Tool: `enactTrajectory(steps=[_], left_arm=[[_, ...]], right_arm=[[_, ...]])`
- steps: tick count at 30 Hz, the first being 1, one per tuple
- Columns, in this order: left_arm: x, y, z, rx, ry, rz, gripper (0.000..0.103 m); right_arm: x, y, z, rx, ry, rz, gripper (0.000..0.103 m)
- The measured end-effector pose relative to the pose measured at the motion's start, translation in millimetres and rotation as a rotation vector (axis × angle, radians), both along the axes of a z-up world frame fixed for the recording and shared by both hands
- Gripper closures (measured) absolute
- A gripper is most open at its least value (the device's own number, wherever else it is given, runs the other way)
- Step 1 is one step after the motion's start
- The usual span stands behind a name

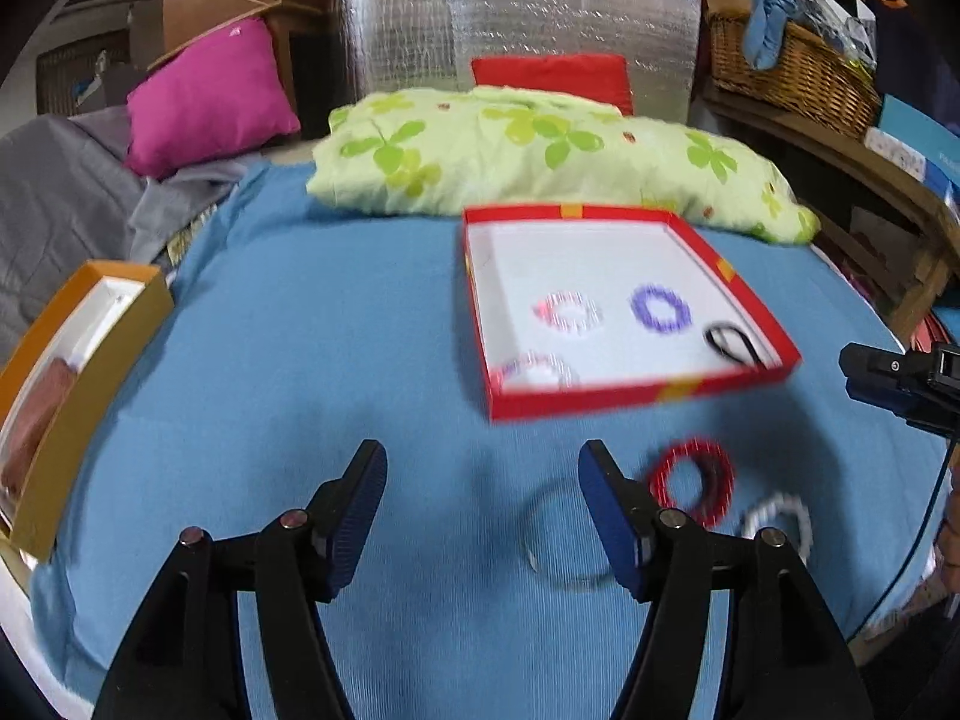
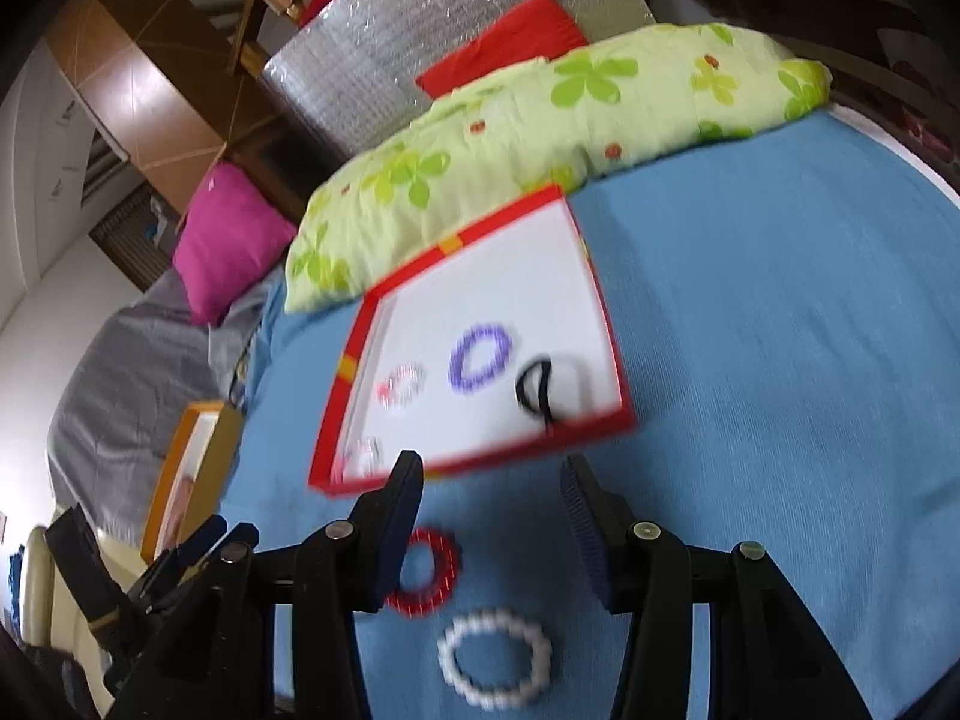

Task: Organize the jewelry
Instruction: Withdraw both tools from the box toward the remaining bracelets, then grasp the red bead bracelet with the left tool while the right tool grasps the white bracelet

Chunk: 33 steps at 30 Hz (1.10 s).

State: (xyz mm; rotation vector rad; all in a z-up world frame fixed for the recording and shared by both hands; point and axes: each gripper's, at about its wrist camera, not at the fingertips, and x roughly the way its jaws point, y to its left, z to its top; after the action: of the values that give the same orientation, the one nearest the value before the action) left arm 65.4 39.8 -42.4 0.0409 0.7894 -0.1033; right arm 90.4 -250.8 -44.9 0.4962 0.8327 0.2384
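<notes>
Just in front of the red box (image 2: pixel 624 414), red bracelet (image 2: pixel 427 571), white bracelet (image 2: pixel 495 663) lie on bed (image 2: pixel 750 360). Left hand-held gripper (image 1: pixel 483 516), right hand-held gripper (image 2: pixel 489 531): both parted, empty. Risk: motion blur suggests speed; pads may snag bedcover.

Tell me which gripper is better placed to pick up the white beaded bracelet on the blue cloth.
The right gripper, probably. The white beaded bracelet lies between its open fingers; in the left wrist view it lies outside the left gripper.

Matt ribbed blue cloth (image 1: pixel 300 330); seemingly cardboard red box (image 1: pixel 600 399).
</notes>
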Motion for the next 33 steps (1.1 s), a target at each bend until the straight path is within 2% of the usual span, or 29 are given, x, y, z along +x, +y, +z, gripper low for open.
enactTrajectory(steps=[9, 13, 23, 25, 27, 29, 33], left_arm=[[-22.9, -4.1, -11.3, 0.025, 0.025, -0.062, 0.036], [-18.4, -5.1, -11.4, -0.004, 0.031, -0.077, 0.036], [-10.5, -29.8, -17.5, 0.031, 0.046, -0.130, 0.036], [-9.9, -32.8, -18.9, 0.033, 0.054, -0.137, 0.036], [-9.1, -34.3, -19.7, 0.033, 0.059, -0.138, 0.036], [-8.5, -35.5, -20.2, 0.028, 0.061, -0.138, 0.036], [-8.1, -41.3, -20.3, 0.013, 0.062, -0.158, 0.036]], right_arm=[[-34.8, 10.1, -29.8, -0.087, 0.106, 0.079, 0.051], [-40.1, 17.6, -43.3, -0.169, 0.141, 0.110, 0.055], [-39.8, 30.8, -50.5, -0.258, 0.132, 0.146, 0.062], [-38.4, 37.7, -52.2, -0.283, 0.132, 0.158, 0.066], [-36.4, 44.5, -58.0, -0.334, 0.145, 0.159, 0.082], [-36.2, 48.7, -59.9, -0.402, 0.129, 0.143, 0.091], [-37.4, 40.7, -55.1, -0.393, 0.106, 0.105, 0.092]])
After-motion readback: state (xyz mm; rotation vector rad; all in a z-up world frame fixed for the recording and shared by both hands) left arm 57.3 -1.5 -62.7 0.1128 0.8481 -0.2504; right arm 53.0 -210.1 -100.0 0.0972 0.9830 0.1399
